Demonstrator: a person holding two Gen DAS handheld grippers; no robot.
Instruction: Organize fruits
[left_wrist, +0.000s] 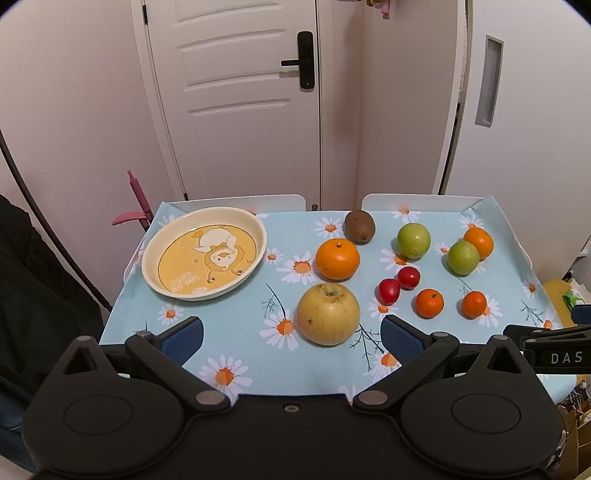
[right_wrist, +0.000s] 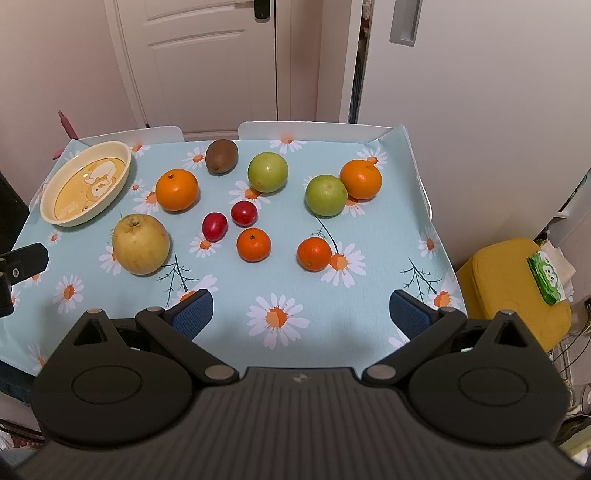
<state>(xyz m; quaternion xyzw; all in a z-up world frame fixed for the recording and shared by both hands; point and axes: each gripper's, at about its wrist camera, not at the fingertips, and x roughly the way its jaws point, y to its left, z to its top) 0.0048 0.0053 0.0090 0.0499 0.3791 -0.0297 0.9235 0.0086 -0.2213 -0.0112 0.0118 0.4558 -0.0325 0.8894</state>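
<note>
Ten fruits lay loose on the daisy tablecloth (right_wrist: 229, 295), none in the dish (left_wrist: 204, 254). The yellow pear (left_wrist: 328, 314) sat stem end up, nearest the left claw (left_wrist: 291, 338): just ahead of it and toward its right finger, not touching either pad. The kiwi (right_wrist: 221, 156) lay on its side at the far edge, long axis roughly across the table. The two red tomatoes (right_wrist: 229, 220) were mid-table and touching or nearly so; the left one was oval, long axis tilted front to back. A big orange (right_wrist: 176, 189) sat between pear and kiwi. Two green apples (right_wrist: 295, 182) sat further right; the right one touched a second big orange (right_wrist: 360, 179) near the far right corner. Two small tangerines (right_wrist: 283, 247) were closest to the right claw (right_wrist: 301, 315), well ahead of its fingers.

The dish was at the far left corner, left of all the fruit, printed with a cartoon duck.

Left claw: spread wide, holding nothing, over the near table edge. Right claw: also wide, holding nothing, hanging over bare cloth. Each claw's body showed at the edge of the other's view.

White door (left_wrist: 236, 96) behind the table; yellow stool (right_wrist: 513, 291) to the right.
</note>
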